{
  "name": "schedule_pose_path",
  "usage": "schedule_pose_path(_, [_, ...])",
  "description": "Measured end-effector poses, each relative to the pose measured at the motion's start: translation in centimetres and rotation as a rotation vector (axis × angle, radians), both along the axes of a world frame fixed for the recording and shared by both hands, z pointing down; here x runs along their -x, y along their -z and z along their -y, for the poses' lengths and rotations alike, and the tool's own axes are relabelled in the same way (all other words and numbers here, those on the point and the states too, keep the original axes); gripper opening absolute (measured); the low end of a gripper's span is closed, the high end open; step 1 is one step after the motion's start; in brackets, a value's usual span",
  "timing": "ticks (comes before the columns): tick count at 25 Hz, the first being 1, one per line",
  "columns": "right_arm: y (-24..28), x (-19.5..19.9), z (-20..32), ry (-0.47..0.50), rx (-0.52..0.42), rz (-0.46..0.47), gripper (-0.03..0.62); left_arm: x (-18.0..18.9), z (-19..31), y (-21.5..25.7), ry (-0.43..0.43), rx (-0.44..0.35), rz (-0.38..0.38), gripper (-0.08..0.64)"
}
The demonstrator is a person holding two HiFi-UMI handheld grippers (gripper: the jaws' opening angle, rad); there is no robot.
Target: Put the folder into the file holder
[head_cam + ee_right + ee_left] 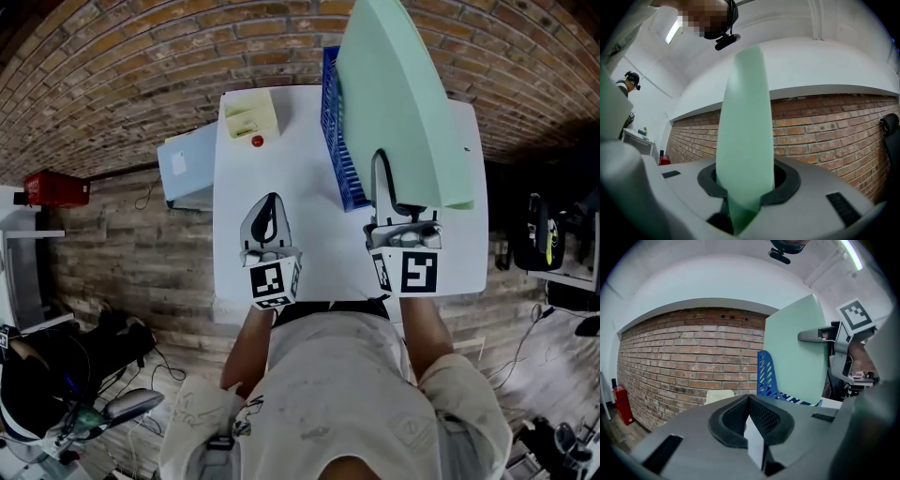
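Observation:
My right gripper (380,167) is shut on a pale green folder (403,103), which stands on edge above the blue file holder (338,141) on the white table (281,169). Seen from the right gripper view, the folder (743,154) rises straight up between the jaws. The left gripper view shows the folder (794,357) at the right, over the blue file holder (765,376). My left gripper (270,208) is shut with nothing in it, low over the table to the left of the holder; its pads (740,416) meet.
A cream desk organiser (250,114) and a small red object (257,142) sit at the table's far left corner. A light blue box (186,167) stands beside the table's left edge. A brick wall lies beyond. A red crate (56,188) is on the floor at left.

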State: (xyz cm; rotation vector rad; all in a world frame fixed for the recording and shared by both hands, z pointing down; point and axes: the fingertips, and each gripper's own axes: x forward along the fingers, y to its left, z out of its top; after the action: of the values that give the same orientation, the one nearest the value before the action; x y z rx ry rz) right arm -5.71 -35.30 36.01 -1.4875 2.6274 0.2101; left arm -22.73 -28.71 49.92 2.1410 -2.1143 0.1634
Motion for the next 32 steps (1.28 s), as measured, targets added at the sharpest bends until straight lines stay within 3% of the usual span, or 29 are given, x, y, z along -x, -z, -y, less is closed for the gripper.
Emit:
schedule_pose_path(10, [-3.5, -0.1, 1.7, -0.007, 0.096, -0.003, 0.141, -1.2, 0.8, -1.4, -0.01, 0.036, -0.012, 0.014])
schedule_pose_path(21, [-9.3, 0.7, 2.4, -0.011, 0.19, -0.079, 0.146, -1.0, 1.1, -1.9, -0.004, 0.053, -0.013, 0.014])
schedule_pose_path(26, [-12.5, 1.0, 2.4, -0.04, 0.283, -0.136, 0.152, -1.1, 1.3, -2.2, -0.012, 0.056, -0.016, 0.014])
schedule_pose_path(32, [-12.9, 2.0, 2.0, -0.034, 0.262, -0.189, 0.153, -1.2, 1.1, -2.5, -0.019, 0.061, -0.024, 0.014])
